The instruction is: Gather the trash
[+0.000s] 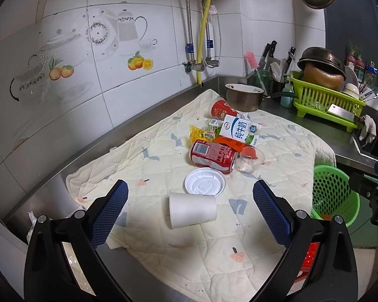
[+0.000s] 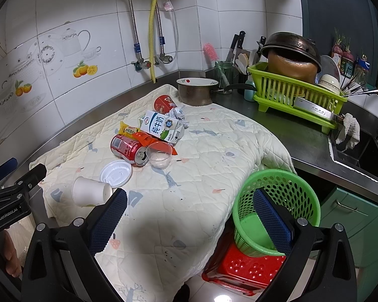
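Both the left gripper (image 1: 190,211) and right gripper (image 2: 189,216) are hovering, jaws apart and empty; trash is still lying uncollected beside an apparently empty green basket (image 2: 277,183)

quilted cloth (image 2: 214,151): cream, small printed figures
soda can (image 1: 213,154): red
paper cup (image 1: 192,212): white
lid (image 1: 205,181): white
basket (image 2: 277,201): green, perforated
stool (image 2: 244,266): red
dish rack (image 2: 294,95): lime green

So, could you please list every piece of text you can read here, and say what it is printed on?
"纯牛奶": on the milk carton.
"GenRoboLAI", as best it reads: on the left gripper, seen from the right wrist view.
Red can, red cup, yellow packet, cleaver: print too small or blurred to read.
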